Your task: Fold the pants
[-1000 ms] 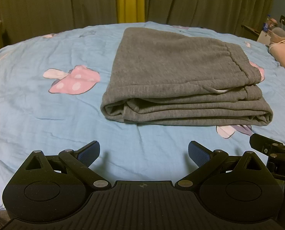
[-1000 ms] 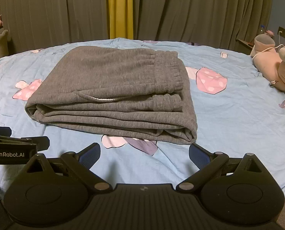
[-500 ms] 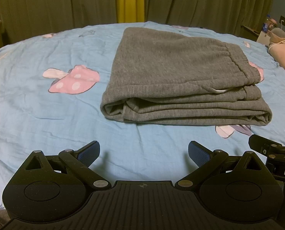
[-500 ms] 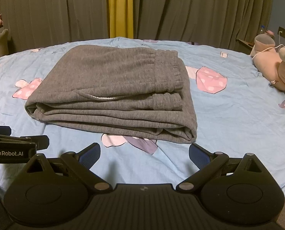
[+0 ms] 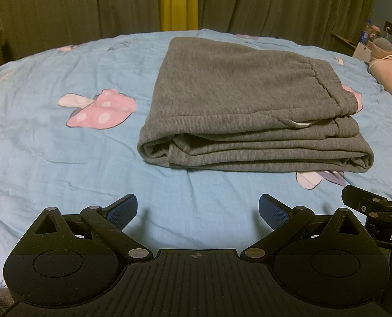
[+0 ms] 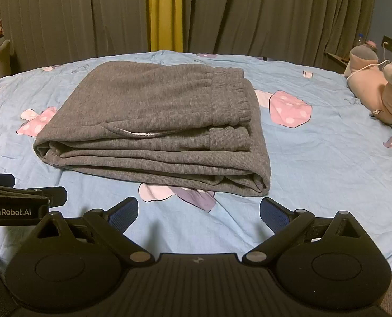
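Nothing has moved since the earlier frames: left gripper [image 5: 198, 208] and right gripper [image 6: 199, 210] hover with jaws apart and empty, just short of the folded pants [image 6: 153, 129] on the bed [image 5: 50, 163]. Nudging the stack could spill its loose layers.

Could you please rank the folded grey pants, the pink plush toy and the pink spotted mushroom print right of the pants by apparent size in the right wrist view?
1. Folded grey pants, clearly largest.
2. Pink plush toy, partly cut off.
3. Pink spotted mushroom print, smallest.

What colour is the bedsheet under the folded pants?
Light blue bedsheet with pink mushroom prints; clearest in the right wrist view.
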